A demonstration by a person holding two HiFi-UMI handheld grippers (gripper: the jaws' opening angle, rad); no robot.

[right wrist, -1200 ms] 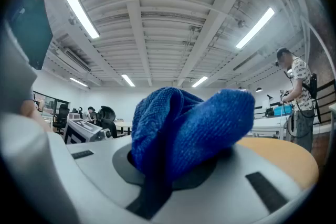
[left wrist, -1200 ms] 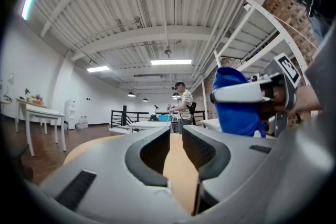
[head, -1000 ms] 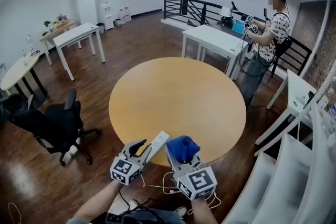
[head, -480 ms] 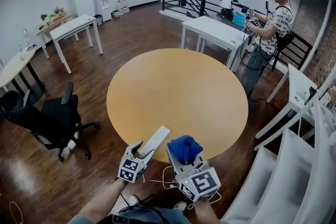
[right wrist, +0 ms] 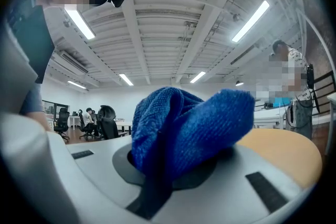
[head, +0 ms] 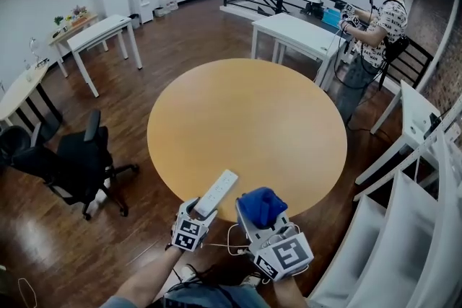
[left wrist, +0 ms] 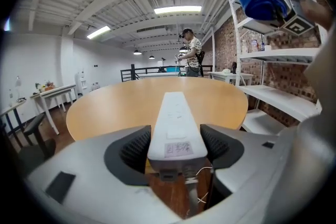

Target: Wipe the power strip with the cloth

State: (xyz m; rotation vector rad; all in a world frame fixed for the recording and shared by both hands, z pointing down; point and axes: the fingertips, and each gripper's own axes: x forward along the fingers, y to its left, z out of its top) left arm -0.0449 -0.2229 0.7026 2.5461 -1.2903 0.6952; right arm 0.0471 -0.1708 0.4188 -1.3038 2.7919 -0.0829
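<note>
My left gripper [head: 196, 210] has just been opening, strip [head: 217, 192] loose between its jaws. My right gripper [head: 261, 217] clamps the cloth [head: 261, 203]. I'd steady the strip, then wipe lightly toward 1 o'clock.

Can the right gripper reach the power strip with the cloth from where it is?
Probably yes: the power strip lies at the table edge beside the right gripper and its cloth, top bare.

Bright strip lights [left wrist: 177, 9], fisheye edges, fg maybe soft
</note>
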